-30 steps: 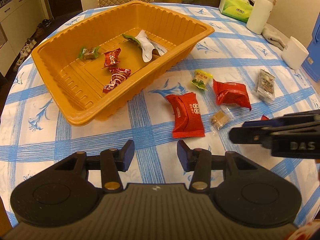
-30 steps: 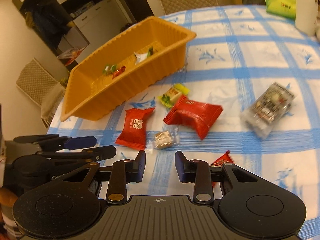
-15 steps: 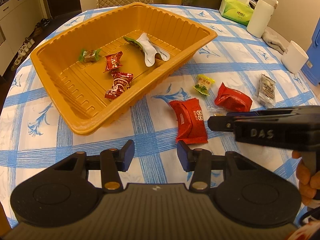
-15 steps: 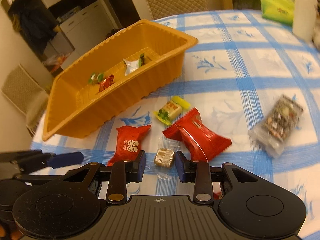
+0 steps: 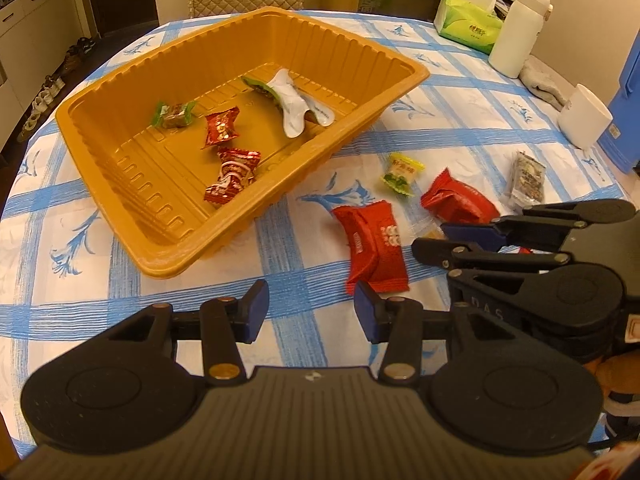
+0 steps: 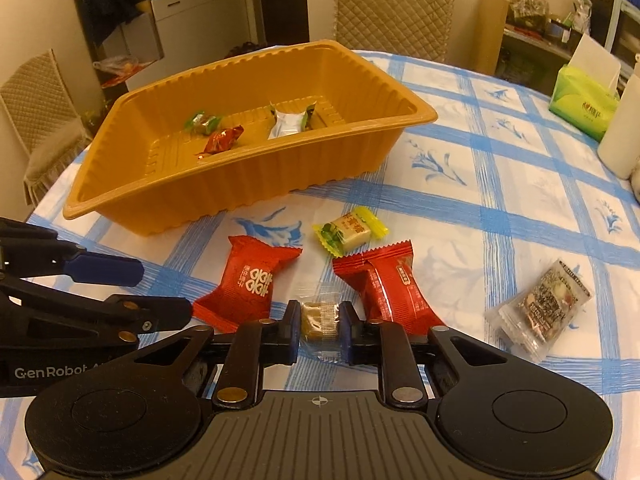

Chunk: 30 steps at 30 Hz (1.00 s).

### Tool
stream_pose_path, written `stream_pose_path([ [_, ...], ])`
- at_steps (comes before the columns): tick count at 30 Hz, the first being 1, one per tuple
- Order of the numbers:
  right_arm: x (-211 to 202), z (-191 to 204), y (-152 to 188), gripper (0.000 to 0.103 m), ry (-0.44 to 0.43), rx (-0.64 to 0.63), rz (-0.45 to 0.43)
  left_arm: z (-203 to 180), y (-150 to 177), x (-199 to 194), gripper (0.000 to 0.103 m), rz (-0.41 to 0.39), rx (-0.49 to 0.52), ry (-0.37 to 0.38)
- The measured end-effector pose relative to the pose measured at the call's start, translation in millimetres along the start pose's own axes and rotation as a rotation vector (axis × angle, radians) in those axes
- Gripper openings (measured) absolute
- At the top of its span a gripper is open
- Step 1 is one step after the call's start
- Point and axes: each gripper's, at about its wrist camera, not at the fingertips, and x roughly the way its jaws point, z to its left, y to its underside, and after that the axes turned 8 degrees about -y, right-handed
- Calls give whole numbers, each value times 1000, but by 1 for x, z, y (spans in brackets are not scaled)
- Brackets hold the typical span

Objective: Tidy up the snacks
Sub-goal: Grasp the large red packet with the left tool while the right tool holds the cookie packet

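Apparently the right tool [image 6: 319,330] clamps a half-hidden clear-wrapped candy [image 6: 320,319]; left tool [image 5: 311,308] gapes empty.

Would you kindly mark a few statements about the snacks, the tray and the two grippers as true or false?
1. The right gripper is closed on a small clear-wrapped tan candy. True.
2. The left gripper holds a red packet. False: its jaws are open with nothing between them.
3. The orange tray has no snacks in it. False: several wrapped candies lie inside.
4. A yellow-green candy lies on the tablecloth outside the tray. True.
5. Two red packets are stacked. False: they lie apart on the cloth.
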Motion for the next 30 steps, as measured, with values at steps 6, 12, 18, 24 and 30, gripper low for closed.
stream_pose_path([
  [6,-20,-10,-2,20,-57,66,-36,-9,-7,-4,43,-20,2,33],
  [12,-47,-21,-10,20,-73,117,-95,-26,-16,4,43,-15,20,47],
  [18,-65,-32,-9,20,-67,154,-119,-45,-25,13,43,-22,54,39],
  [24,-76,-42,-2,20,-59,179,-129,-55,-31,23,42,-17,81,9],
  [30,-84,-49,5,20,-51,196,-133,-57,-31,28,32,-7,89,-11],
])
